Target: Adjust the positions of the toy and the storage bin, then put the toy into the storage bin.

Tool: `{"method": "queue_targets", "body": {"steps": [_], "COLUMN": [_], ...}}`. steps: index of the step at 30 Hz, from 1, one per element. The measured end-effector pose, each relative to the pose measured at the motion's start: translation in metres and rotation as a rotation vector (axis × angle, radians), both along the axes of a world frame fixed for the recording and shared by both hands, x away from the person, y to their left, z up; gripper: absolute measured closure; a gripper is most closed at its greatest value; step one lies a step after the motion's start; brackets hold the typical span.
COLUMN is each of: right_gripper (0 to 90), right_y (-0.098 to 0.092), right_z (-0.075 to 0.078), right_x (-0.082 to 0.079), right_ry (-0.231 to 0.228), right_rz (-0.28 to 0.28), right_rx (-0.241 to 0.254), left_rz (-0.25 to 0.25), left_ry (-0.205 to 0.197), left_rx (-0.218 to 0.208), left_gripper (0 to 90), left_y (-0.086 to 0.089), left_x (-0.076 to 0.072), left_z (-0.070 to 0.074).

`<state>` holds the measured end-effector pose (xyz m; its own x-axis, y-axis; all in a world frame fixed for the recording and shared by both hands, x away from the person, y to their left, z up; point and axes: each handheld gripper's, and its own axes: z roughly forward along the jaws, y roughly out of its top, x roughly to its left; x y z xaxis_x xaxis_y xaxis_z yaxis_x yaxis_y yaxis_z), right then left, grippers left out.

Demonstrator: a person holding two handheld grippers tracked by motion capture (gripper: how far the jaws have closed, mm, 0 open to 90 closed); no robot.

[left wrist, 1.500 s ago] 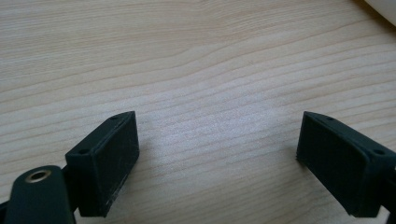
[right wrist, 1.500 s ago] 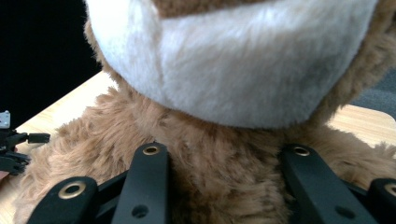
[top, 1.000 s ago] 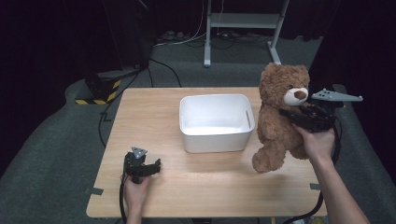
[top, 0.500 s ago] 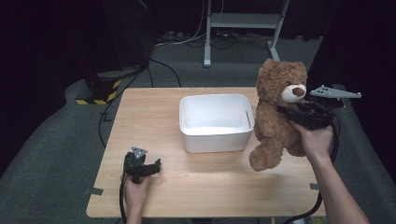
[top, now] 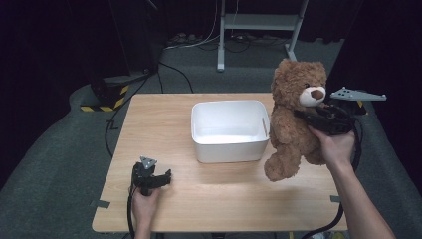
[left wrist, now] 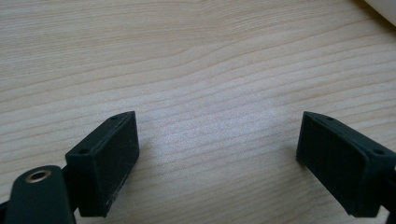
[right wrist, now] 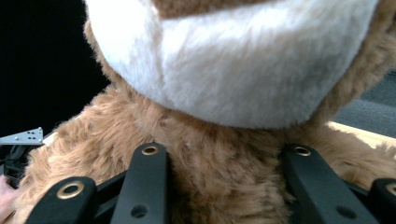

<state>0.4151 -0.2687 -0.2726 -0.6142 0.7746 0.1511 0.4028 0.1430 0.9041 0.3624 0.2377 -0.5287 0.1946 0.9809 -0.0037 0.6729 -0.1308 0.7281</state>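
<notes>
Grips bear [top: 293, 119] at the neck with right gripper [top: 306, 115], just under the white muzzle. Shows, in the right gripper view, two black fingers [right wrist: 144, 186] sunk into brown fur [right wrist: 210, 140] on either side of the throat, clenched on the toy, with right gripper [right wrist: 224, 191] pointing straight into it. Holds bear upright in the air over the right part of table [top: 224, 199], head above the fingers, body and legs hanging below them, face turned toward right hand [top: 336, 147]. Leaves the lower foot clear of the wood, just beside the near right corner of bin [top: 226, 104], and the body's flank close against the bin's right wall; cannot tell whether fur and wall touch. Rests left gripper [top: 166, 175] on the near left part of table, well apart from bear and bin, in left hand [top: 144, 201]. Shows, in the left gripper view, left gripper [left wrist: 217, 163] released, fingers [left wrist: 109, 163] spread wide over bare wood grain [left wrist: 210, 56] with nothing between them. Differs little from a second ago: carries bear a shade nearer bin, grip at the neck unchanged, and keeps left gripper in the same spot, spread as before.
</notes>
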Motion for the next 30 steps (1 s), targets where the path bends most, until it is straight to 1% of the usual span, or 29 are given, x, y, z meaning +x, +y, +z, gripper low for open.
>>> {"method": "queue_targets", "body": {"steps": [9, 13, 19, 22, 30], "right_gripper": [65.6, 65.6, 65.6, 65.5, 65.6], "right_y": [0.009, 0.016, 0.024, 0.027, 0.036], "right_z": [0.002, 0.003, 0.010, 0.014, 0.008], "right_x": [0.002, 0.007, 0.012, 0.014, 0.021], "right_ry": [-0.005, -0.002, -0.009, -0.020, -0.007], "right_rz": [0.017, 0.034, 0.055, 0.060, 0.079], "right_rx": [0.004, -0.001, 0.006, 0.021, 0.032], "left_rz": [0.000, 0.000, 0.001, 0.000, 0.000], "left_ry": [0.000, 0.000, 0.000, -0.001, -0.004], "left_rx": [0.000, 0.000, -0.001, -0.001, -0.004], "left_gripper": [12.9, 12.9, 13.0, 13.1, 13.2], "left_y": [0.000, 0.000, 0.000, 0.000, 0.000], "left_x": [0.000, 0.000, 0.000, 0.000, 0.001], "left_z": [0.000, 0.000, 0.000, 0.000, 0.000]}}
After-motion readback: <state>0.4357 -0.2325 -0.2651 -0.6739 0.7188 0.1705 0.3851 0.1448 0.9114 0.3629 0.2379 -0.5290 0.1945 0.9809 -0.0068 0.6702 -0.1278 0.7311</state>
